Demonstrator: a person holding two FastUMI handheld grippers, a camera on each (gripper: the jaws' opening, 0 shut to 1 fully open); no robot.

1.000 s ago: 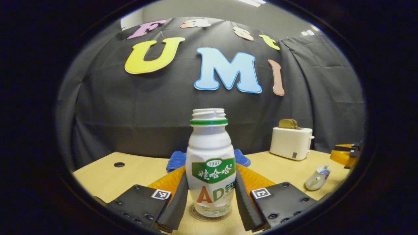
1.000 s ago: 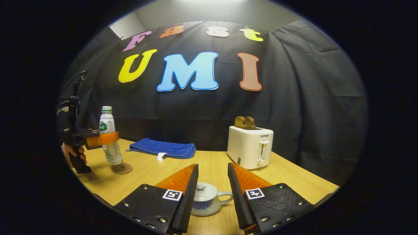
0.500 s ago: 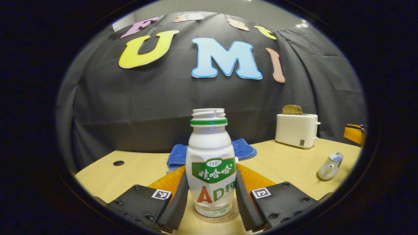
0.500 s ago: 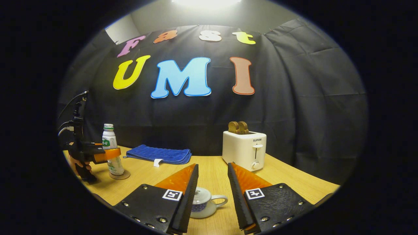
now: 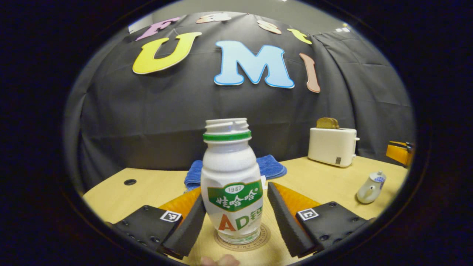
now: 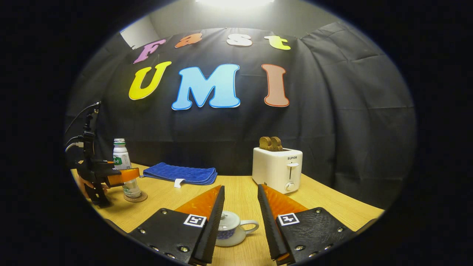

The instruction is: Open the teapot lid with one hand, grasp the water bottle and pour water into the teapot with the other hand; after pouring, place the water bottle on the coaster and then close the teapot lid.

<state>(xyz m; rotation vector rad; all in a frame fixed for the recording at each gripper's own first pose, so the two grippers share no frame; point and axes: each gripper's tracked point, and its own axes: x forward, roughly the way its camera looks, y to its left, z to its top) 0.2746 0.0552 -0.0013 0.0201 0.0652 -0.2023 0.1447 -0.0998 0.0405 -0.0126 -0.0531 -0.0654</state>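
The white water bottle [image 5: 232, 177], uncapped, stands upright on the round coaster [image 5: 264, 236] in the left gripper view. My left gripper [image 5: 236, 192] is open around it, with a small gap at the right finger. In the right gripper view the left gripper [image 6: 122, 175] sits by the bottle [image 6: 120, 159] on the coaster [image 6: 135, 197] at the far left. The small white teapot [image 6: 231, 229], lid on, rests on the table low between the fingers of my open right gripper [image 6: 241, 187]. The left gripper view has the teapot [image 5: 370, 187] far right, near the right gripper [image 5: 399, 152].
A white toaster [image 6: 277, 170] holding bread stands at the back of the wooden table [image 6: 332, 207]. A folded blue cloth [image 6: 181, 173] lies behind the bottle. A round hole [image 5: 129, 181] is in the tabletop at the left. A person's fingertip [image 5: 220, 260] peeks in below the coaster.
The bottle came down onto the coaster, and my left gripper's fingers spread apart off it. The right gripper dipped slightly, then held over the teapot.
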